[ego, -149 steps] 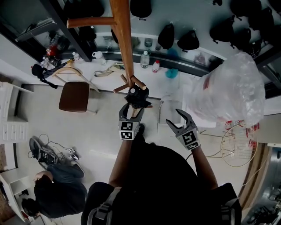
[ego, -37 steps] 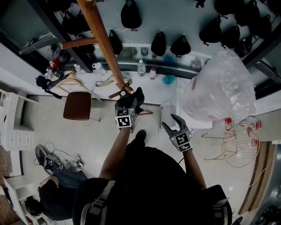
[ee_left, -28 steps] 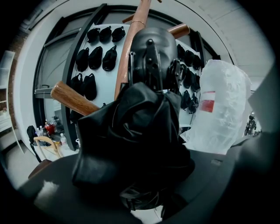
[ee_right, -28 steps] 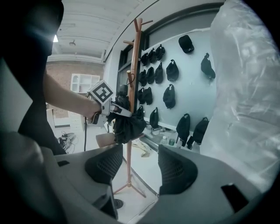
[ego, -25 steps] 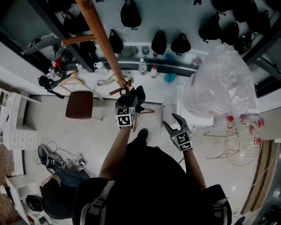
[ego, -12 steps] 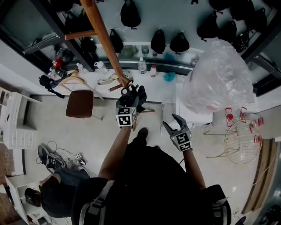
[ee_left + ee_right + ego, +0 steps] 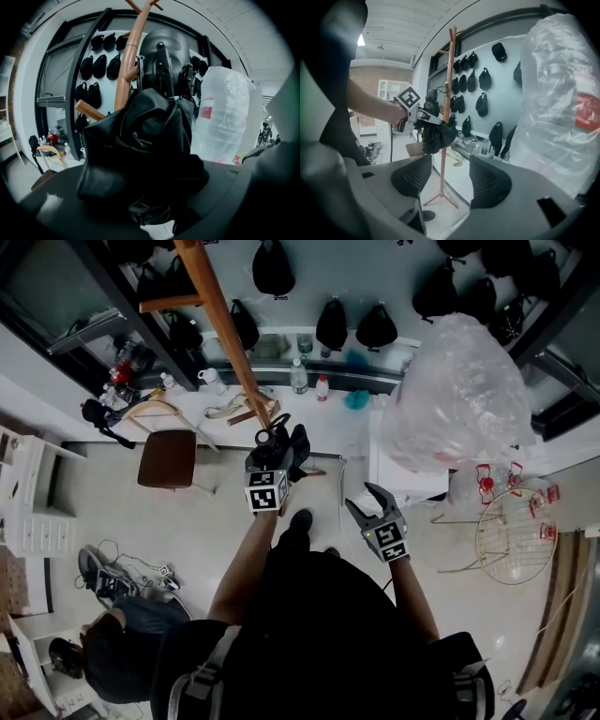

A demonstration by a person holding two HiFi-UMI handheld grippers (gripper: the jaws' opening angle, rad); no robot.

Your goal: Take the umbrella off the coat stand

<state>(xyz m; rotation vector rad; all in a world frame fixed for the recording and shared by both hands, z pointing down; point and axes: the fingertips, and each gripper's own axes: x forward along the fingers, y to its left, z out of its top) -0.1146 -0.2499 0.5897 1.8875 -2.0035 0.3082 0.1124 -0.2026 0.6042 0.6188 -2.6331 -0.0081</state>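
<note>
Jaws of the left gripper (image 7: 273,456) clamp the umbrella (image 7: 298,446); the right gripper (image 7: 368,503) gapes wide, empty. Loose fabric may snag the nearby stand (image 7: 225,324) and tip it.

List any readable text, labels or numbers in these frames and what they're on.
No legible text anywhere.
Left gripper and right gripper cubes: square black-and-white markers, no letters.
Plastic bag: red print patch, too blurred to read.
Bottles: labels too small.
Umbrella: no print visible.
</note>
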